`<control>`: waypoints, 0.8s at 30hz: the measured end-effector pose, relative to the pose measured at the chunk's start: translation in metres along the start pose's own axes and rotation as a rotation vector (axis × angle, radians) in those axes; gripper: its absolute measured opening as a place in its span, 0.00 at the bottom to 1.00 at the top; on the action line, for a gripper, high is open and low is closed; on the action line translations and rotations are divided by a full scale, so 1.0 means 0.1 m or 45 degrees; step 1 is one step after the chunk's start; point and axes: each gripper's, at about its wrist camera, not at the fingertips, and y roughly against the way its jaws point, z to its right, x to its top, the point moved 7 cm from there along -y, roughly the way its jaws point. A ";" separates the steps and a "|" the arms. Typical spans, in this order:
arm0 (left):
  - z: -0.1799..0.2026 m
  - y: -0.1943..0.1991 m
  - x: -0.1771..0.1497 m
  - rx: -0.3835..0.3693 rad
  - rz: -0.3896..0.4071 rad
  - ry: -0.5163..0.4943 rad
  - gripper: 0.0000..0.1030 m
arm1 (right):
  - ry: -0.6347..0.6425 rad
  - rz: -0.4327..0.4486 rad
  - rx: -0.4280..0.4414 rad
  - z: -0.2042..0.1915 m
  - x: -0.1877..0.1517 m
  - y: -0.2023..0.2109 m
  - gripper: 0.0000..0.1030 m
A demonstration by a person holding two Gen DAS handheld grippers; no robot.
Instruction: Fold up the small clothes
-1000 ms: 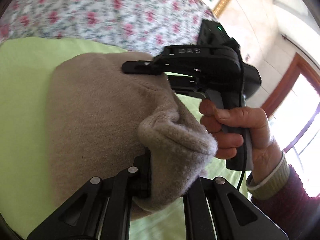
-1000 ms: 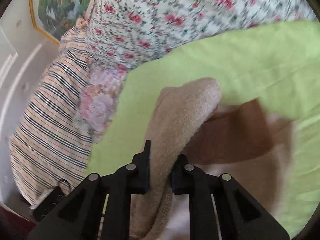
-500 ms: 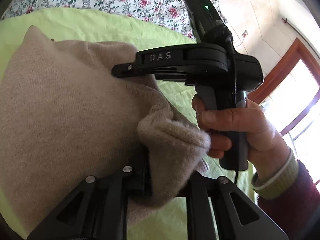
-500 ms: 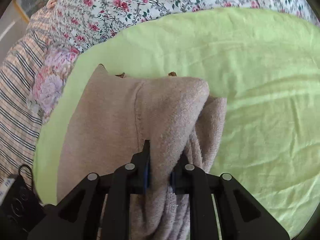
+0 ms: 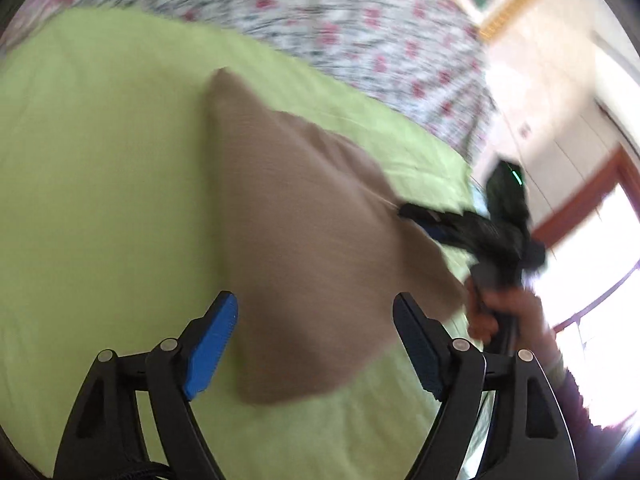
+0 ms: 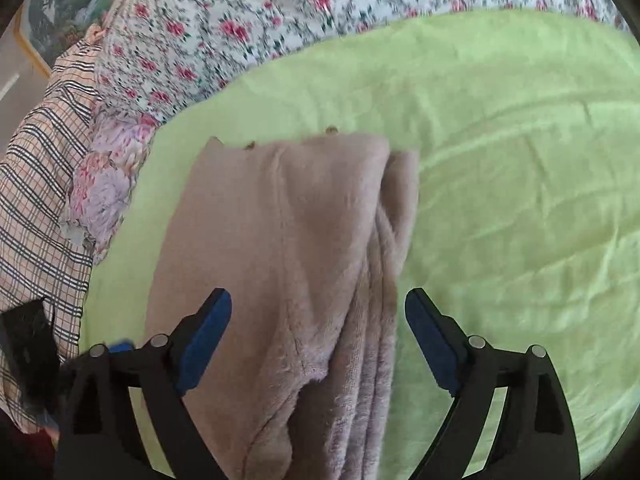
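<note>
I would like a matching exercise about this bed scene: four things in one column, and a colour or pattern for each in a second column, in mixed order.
Things:
1. sheet
2. folded garment
3. quilt
4. pads of the right tool

Colours or patterns:
A. beige
B. blue
C. light green
D. white with red flowers

Pairs: 1-C, 2-A, 3-D, 4-B

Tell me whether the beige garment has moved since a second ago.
Yes. In the right wrist view the beige garment has dropped out of the pinch and lies flat on the green sheet, between the opening jaws of the right hand-held gripper.
</note>
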 end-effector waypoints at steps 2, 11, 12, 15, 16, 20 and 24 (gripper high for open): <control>-0.14 -0.08 0.12 -0.076 0.005 0.091 0.78 | -0.041 -0.001 0.017 0.05 0.00 -0.06 0.86; -0.46 -0.81 0.35 -0.227 -0.123 0.225 0.71 | -0.190 -0.109 0.247 0.07 -0.15 -0.40 0.45; -0.45 -0.79 0.33 -0.237 -0.117 0.211 0.59 | -0.164 -0.099 0.228 0.02 -0.17 -0.39 0.43; -0.45 -0.69 0.34 -0.259 -0.083 0.210 0.44 | -0.152 -0.047 0.238 -0.16 -0.19 -0.26 0.36; -0.46 -0.58 0.32 -0.256 -0.073 0.202 0.44 | -0.148 -0.036 0.257 -0.22 -0.19 -0.23 0.35; -0.49 0.02 0.24 -0.195 -0.004 0.131 0.43 | -0.090 -0.030 0.369 -0.74 -0.36 -0.20 0.35; -0.64 0.76 0.07 -0.093 0.050 0.073 0.43 | -0.014 -0.047 0.504 -1.35 -0.62 -0.32 0.34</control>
